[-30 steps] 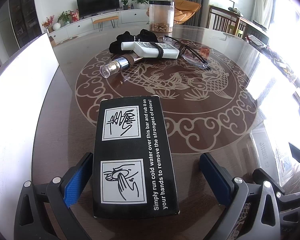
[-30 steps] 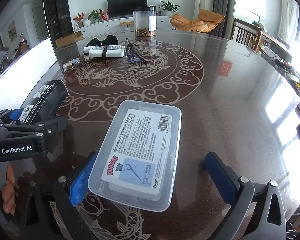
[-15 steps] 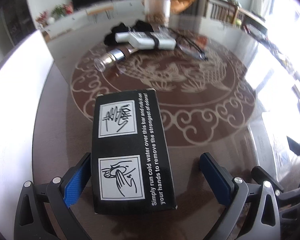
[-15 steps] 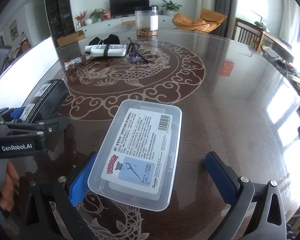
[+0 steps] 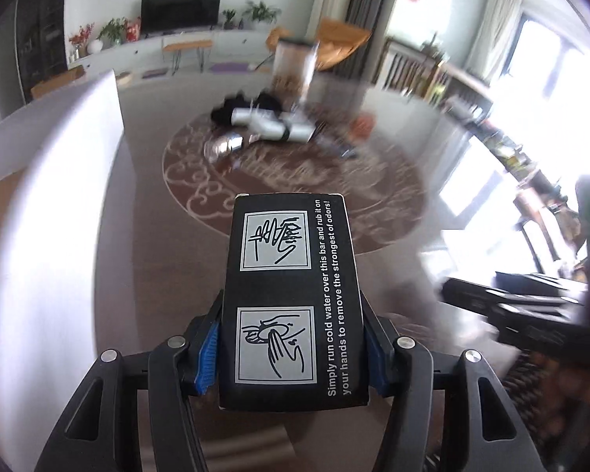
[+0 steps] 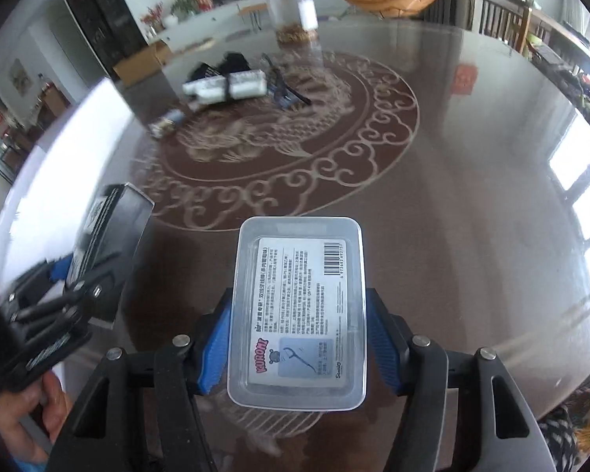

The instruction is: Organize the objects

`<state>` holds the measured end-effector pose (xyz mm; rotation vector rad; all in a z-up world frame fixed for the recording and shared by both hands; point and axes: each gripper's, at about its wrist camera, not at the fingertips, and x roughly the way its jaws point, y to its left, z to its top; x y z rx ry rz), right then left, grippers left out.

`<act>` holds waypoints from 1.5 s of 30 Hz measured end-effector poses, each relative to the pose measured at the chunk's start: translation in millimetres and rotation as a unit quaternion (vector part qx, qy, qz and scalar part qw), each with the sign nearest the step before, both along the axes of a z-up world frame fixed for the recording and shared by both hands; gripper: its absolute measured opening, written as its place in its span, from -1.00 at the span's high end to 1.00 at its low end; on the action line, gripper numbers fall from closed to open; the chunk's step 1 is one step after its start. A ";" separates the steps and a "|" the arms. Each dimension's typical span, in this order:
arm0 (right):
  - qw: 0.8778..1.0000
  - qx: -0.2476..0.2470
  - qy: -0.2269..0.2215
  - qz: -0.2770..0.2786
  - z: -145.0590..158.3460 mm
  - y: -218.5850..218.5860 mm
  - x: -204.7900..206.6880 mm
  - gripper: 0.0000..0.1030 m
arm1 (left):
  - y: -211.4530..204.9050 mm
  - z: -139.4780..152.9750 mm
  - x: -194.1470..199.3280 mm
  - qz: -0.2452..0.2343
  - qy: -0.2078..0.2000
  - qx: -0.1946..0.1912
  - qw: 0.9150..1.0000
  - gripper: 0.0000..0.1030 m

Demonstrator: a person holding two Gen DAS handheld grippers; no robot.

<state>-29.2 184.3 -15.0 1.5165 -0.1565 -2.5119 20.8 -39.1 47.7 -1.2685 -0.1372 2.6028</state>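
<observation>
My left gripper (image 5: 291,348) is shut on a black box (image 5: 293,295) with white hand-washing pictures and holds it above the table. My right gripper (image 6: 299,348) is shut on a clear plastic floss-pick box (image 6: 299,306) with a white label, also lifted off the table. In the right wrist view the left gripper (image 6: 59,306) with the black box (image 6: 110,232) shows at the left. A white device with a black band (image 5: 273,126), a metal-capped bottle (image 5: 226,145), a black cloth (image 5: 240,106) and glasses (image 6: 283,86) lie at the far middle of the table.
The round brown glass-topped table (image 6: 452,236) carries a fish and cloud pattern. A clear jar (image 5: 295,67) with brown contents stands at its far side. A white board (image 5: 47,216) rises along the left edge. Chairs and a TV cabinet stand beyond.
Both grippers have closed on their boxes and lifted them off the table. The views have risen and tilted, and both are blurred by motion.
</observation>
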 end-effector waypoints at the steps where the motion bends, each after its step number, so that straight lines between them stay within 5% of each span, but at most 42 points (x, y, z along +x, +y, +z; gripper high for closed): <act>1: 1.000 -0.008 0.006 0.002 6.1 -2.7 2.4 -0.21 | -7.0 14.9 11.4 -0.002 0.016 0.010 1.000 -0.12; 4: 0.999 -0.017 0.033 0.025 31.0 -24.2 7.8 -0.21 | -35.1 46.5 30.2 0.013 0.047 0.020 0.999 -0.12; 9: 0.987 -0.057 0.082 0.125 83.5 -108.7 18.6 -0.21 | -119.9 80.1 58.7 0.106 0.073 -0.001 0.992 -0.12; 16: 0.941 -0.078 0.127 0.305 130.6 -272.4 32.9 -0.21 | -246.0 40.2 80.4 0.250 -0.040 -0.039 0.967 -0.14; 20: 0.935 -0.102 0.085 0.328 109.8 -322.6 25.3 -0.46 | -276.3 24.8 87.2 0.298 -0.072 -0.035 0.951 -0.15; 22: 0.938 -0.110 0.079 0.319 104.0 -324.8 24.4 -0.51 | -280.8 27.7 91.9 0.310 -0.062 -0.023 0.948 -0.41; 24: 0.940 -0.119 0.093 0.305 101.8 -310.8 26.1 -0.62 | -276.0 34.4 93.7 0.314 -0.040 -0.025 0.948 -0.63; 28: 0.955 -0.106 0.129 0.243 94.4 -261.3 20.7 -0.78 | -247.0 43.0 78.6 0.281 -0.015 -0.034 0.959 -0.64; 35: 0.991 -0.028 0.125 0.039 33.7 -110.6 -12.8 -0.93 | -116.0 70.8 63.5 0.098 0.029 -0.011 0.995 -0.64; 41: 0.994 0.071 0.071 -0.050 -15.1 -7.2 -34.7 -0.93 | 9.8 69.8 49.1 -0.045 0.030 -0.007 0.998 -1.00; 45: 0.992 0.084 0.066 -0.068 -33.5 36.3 -44.9 -0.93 | 47.2 29.8 19.5 -0.044 0.008 -0.023 0.999 -1.00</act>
